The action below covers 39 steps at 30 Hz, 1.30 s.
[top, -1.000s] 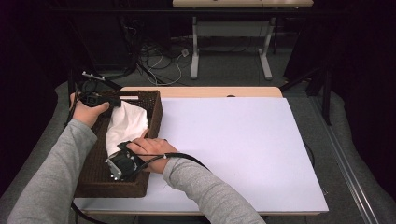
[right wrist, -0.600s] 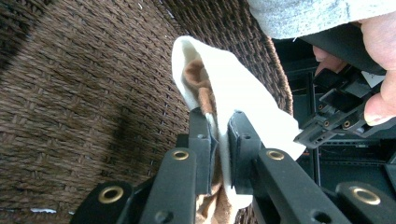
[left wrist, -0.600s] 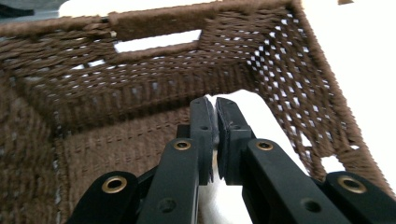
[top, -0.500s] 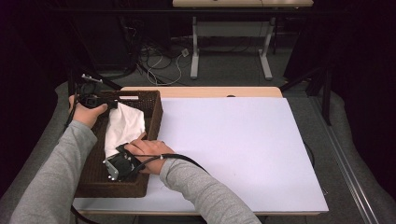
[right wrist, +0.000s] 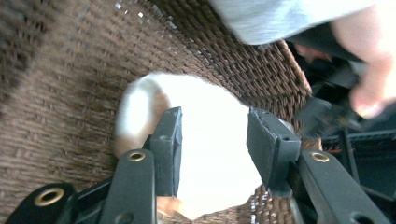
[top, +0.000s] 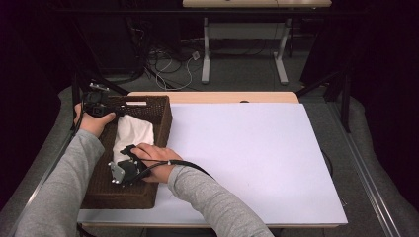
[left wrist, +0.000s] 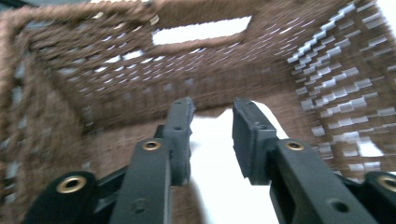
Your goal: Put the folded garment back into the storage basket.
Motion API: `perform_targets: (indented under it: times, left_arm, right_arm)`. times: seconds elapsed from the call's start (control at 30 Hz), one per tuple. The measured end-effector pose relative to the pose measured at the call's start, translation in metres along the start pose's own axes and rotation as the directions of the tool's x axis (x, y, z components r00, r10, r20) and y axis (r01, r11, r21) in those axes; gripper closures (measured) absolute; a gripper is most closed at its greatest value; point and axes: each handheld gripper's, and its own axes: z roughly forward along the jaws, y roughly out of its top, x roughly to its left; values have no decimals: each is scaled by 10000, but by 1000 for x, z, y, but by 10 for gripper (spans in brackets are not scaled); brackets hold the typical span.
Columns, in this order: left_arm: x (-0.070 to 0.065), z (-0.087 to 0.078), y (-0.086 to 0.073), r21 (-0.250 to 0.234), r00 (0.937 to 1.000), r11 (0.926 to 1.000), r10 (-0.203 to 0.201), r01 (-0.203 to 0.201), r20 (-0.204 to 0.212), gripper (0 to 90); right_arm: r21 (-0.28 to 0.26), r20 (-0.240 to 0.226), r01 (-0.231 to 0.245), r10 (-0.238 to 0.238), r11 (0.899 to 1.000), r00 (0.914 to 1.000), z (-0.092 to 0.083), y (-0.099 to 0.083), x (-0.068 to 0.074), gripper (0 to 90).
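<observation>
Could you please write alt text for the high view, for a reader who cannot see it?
A person in grey sleeves works two grippers inside a brown wicker basket at the left of a white table. A white cloth lies in the basket, the left gripper at its far end and the right gripper nearer.

The table (top: 237, 163) is covered by a white sheet, with a strip of bare light wood showing along its far edge. Most of that white surface is open, from the middle across to the right. At the left end stands a dark brown woven basket (top: 160, 121) — long, running from the near edge toward the far edge, with a handle slot in its far wall. Inside it, on the woven bottom, lies a white cloth (top: 132, 132) — crumpled, toward the far half.
</observation>
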Motion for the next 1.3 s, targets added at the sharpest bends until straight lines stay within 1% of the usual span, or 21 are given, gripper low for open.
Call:
perform_targets:
  times: [0.1, 0.13, 0.17, 0.2, 0.27, 0.3, 0.33, 0.43, 0.5, 0.53, 0.67, 0.73, 0.8, 0.87, 0.93, 1.0, 1.1, 1.17, 1.2, 1.23, 1.3]
  left_arm:
    - [3, 0, -3, -176, 10000, 9998, -87, 87, -48, 579]
    - [3, 0, -3, -176, 10000, 9998, -87, 87, -48, 566]
    - [3, -3, -3, -315, 9997, 9994, 164, -170, -204, 548]
    - [2, -4, -3, -468, 9994, 9987, 180, -193, -283, 528]
    - [1, -7, -3, -546, 9993, 9980, 297, -309, -218, 512]
    - [-1, -11, -2, -785, 9987, 9956, 502, -508, -106, 471]
    - [-1, -11, -2, -785, 9987, 9956, 502, -508, -106, 454]
    - [-8, -20, -1, -1422, 9973, 9871, 718, -732, -152, 403]
    - [-10, -24, 0, -1512, 9969, 9854, 780, -780, -55, 393]
    - [-14, -28, 0, -1734, 9964, 9814, 849, -827, 54, 387]
    - [-23, -34, 1, -1744, 9934, 9787, 1133, -1081, 196, 383]
    - [-27, -39, 1, -1980, 9932, 9740, 1152, -1100, 150, 386]
    - [-32, -43, 1, -2049, 9934, 9733, 1115, -1038, 264, 385]
    - [-38, -46, -1, -2015, 9937, 9762, 940, -799, 614, 386]
    - [-41, -48, -2, -1927, 9941, 9785, 868, -730, 645, 378]
    - [-48, -52, -2, -1851, 9912, 9776, 1142, -1002, 663, 342]
    - [-52, -54, -3, -1856, 9896, 9760, 1281, -1141, 655, 288]
    - [-58, -56, -7, -1837, 9874, 9748, 1416, -1266, 706, 243]
    - [-58, -56, -7, -1837, 9874, 9748, 1416, -1266, 706, 225]
    - [-60, -56, -8, -1862, 9872, 9746, 1405, -1244, 759, 225]
    - [-67, -58, -11, -1874, 9857, 9730, 1507, -1344, 756, 178]
  right_arm:
    - [-267, 37, -902, 903, 9956, 9959, -8, -4, -6, 519]
    - [-267, 37, -902, 903, 9956, 9959, -8, -4, -6, 519]
    - [-334, 125, -1324, 1328, 9906, 9911, -14, -7, -11, 519]
    - [-352, 183, -1481, 1488, 9883, 9887, -17, -8, -12, 519]
    - [-309, 238, -1492, 1500, 9883, 9884, -20, -9, -15, 519]
    - [-365, 352, -1575, 1587, 9868, 9867, -26, -12, -17, 516]
    - [-391, 363, -1754, 1769, 9837, 9836, -28, -13, -17, 509]
    - [-433, 413, -1923, 1941, 9804, 9801, -36, -18, -19, 479]
    - [-428, 472, -1920, 1939, 9805, 9799, -39, -20, -19, 474]
    - [-454, 527, -2002, 2025, 9787, 9779, -45, -23, -20, 455]
    - [-455, 848, -2177, 2209, 9750, 9716, -55, -29, -20, 434]
    - [-462, 942, -2253, 2288, 9732, 9689, -60, -32, -20, 425]
    - [-441, 1075, -2380, 2415, 9703, 9644, -65, -35, -20, 397]
    - [-397, 1176, -2776, 2804, 9599, 9527, -69, -39, -20, 375]
    - [-422, 1246, -3070, 3099, 9508, 9426, -74, -42, -19, 367]
    - [-328, 1394, -3214, 3228, 9464, 9362, -79, -45, -18, 328]
    - [-242, 1559, -3156, 3154, 9486, 9361, -83, -47, -18, 319]
    - [-6, 1692, -3329, 3282, 9430, 9293, -91, -50, -15, 284]
    - [-6, 1692, -3329, 3282, 9430, 9293, -91, -50, -15, 284]
    - [31, 1723, -3398, 3342, 9405, 9266, -94, -52, -15, 277]
    - [180, 1899, -3702, 3604, 9288, 9133, -102, -55, -13, 244]
